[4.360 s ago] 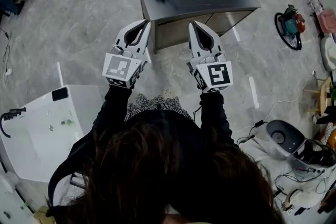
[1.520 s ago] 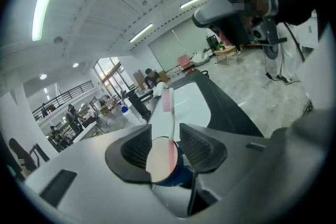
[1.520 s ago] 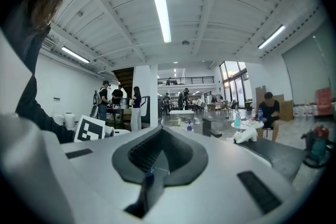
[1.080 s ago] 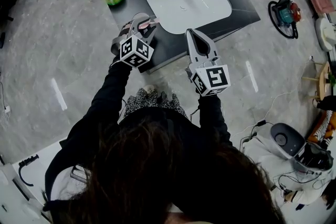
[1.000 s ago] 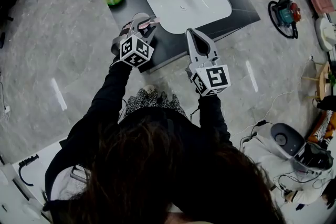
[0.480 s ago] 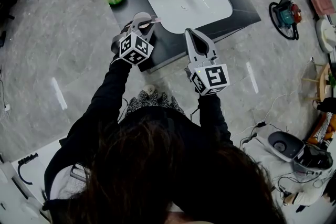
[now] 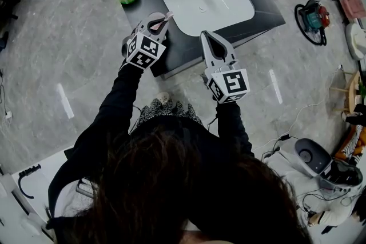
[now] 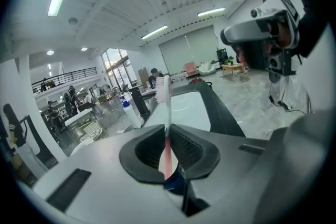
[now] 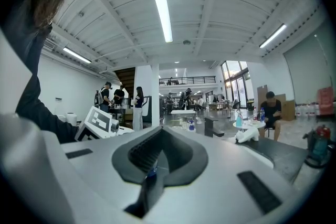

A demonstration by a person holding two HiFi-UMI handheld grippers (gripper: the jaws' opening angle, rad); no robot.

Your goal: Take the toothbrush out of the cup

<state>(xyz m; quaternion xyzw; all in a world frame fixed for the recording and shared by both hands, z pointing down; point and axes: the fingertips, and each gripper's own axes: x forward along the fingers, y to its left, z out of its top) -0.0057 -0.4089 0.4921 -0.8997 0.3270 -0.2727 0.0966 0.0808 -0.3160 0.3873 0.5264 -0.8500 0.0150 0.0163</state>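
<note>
Left of the sink, the left gripper is closing, pinching the toothbrush. The right gripper is pressed together, empty.

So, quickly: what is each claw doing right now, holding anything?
Left claw: closing on the toothbrush, pads against its handle.
Right claw: closed, empty.
</note>
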